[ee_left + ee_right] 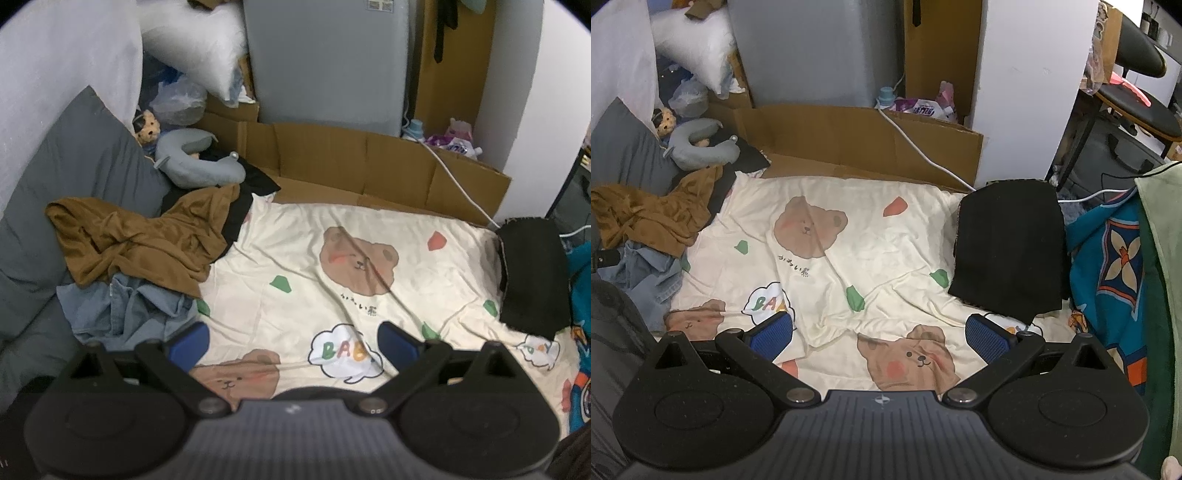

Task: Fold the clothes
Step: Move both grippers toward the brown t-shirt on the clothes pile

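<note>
Clothes wait in two places, and neither gripper has hold of any. Nearest, the left gripper [293,345] stands with its jaws spread about as wide as they go, nothing between the blue pads but the cream bear-print sheet [369,236] below; the right gripper [879,332] is the same, jaws wide and empty over that sheet. Just beyond and outboard of the left gripper's left jaw lies a crumpled blue denim garment [125,306], and past it, partly on top of it, a rumpled brown garment [144,236], with something black [255,181] tucked behind. Ahead of the right gripper's right jaw and slightly outboard sits a black garment [1008,251], already folded flat into a neat rectangle on the sheet. Farther off, a grey neck pillow [195,158] and cardboard [369,162] border the bed. By my reading, one piece is done and set aside, and the step in hand is fetching the next from the heap. That calls for swinging the left gripper toward the denim or the brown piece, pinching an edge or collar instead of a bunched fold, and drawing it onto the open middle of the sheet where both grippers can spread it flat.
</note>
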`<act>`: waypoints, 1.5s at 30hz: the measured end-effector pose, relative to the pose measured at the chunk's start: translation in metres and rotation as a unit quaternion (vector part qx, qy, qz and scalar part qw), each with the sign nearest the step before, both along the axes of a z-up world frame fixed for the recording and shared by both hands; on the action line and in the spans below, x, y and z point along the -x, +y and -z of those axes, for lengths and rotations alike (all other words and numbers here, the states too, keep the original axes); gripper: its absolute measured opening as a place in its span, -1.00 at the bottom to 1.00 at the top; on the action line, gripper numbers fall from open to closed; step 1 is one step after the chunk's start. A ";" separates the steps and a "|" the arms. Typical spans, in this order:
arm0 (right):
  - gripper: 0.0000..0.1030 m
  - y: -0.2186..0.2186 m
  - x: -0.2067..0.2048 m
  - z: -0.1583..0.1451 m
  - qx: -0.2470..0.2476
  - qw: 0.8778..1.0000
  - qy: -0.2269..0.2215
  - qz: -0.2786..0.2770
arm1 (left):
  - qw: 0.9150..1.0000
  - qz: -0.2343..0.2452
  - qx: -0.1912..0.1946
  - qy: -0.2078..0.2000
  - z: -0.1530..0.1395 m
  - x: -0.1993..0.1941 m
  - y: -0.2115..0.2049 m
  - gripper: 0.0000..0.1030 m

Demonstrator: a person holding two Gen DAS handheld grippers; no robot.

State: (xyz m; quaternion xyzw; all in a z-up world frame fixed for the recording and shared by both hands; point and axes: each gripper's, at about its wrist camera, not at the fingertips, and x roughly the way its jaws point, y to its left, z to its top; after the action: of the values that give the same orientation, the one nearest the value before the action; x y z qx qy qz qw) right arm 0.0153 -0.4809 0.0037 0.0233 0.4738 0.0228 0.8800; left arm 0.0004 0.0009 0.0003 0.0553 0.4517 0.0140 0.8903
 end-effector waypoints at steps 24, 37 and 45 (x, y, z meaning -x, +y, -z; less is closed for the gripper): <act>0.99 -0.003 0.002 -0.002 0.059 0.998 -0.006 0.024 | 0.998 0.023 -0.029 -0.049 -0.008 -0.015 0.000 0.92; 0.99 0.004 -0.003 -0.011 0.049 0.998 -0.021 0.032 | 0.999 0.038 -0.016 -0.002 -0.023 -0.034 0.013 0.96; 0.99 0.010 -0.014 -0.014 0.064 0.997 -0.036 0.039 | 0.999 0.039 -0.012 -0.023 -0.030 -0.036 0.039 0.94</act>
State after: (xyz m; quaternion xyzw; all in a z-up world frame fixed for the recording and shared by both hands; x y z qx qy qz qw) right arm 0.0294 -0.4712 0.0178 -0.0155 0.4410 -0.0413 0.8964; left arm 0.0367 0.0396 0.0305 0.0833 0.4281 -0.0136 0.8998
